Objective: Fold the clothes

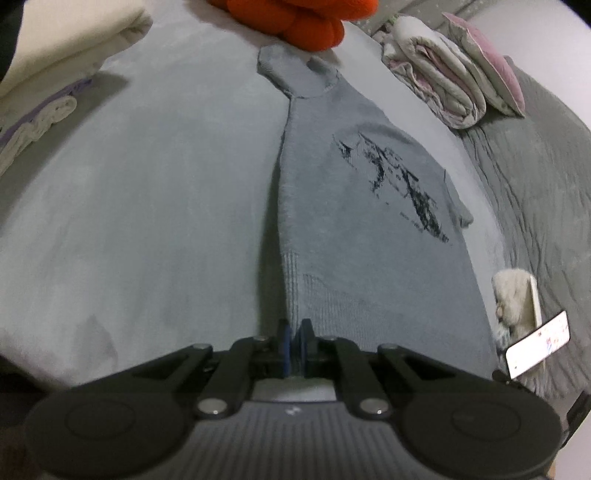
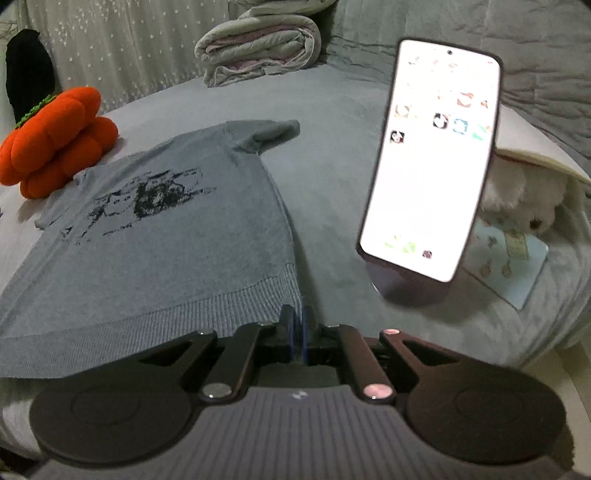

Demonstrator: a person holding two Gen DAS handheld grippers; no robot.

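A grey-blue knitted short-sleeved sweater (image 1: 351,221) with a black print lies on the pale bed sheet (image 1: 147,184), neck away from me. My left gripper (image 1: 294,332) is shut on the ribbed hem at the sweater's left corner, and that side edge is raised, casting a shadow on the sheet. In the right wrist view the same sweater (image 2: 166,240) spreads to the left. My right gripper (image 2: 296,321) is shut on the hem's right corner, with the pads pressed together over the ribbing.
A lit phone (image 2: 432,158) stands propped just right of the sweater, with a white plush toy (image 2: 524,199) and a card (image 2: 517,266) behind it. An orange pumpkin cushion (image 1: 295,22) lies by the neck. A folded quilt (image 1: 436,81) is far right, cream folded fabric (image 1: 55,48) far left.
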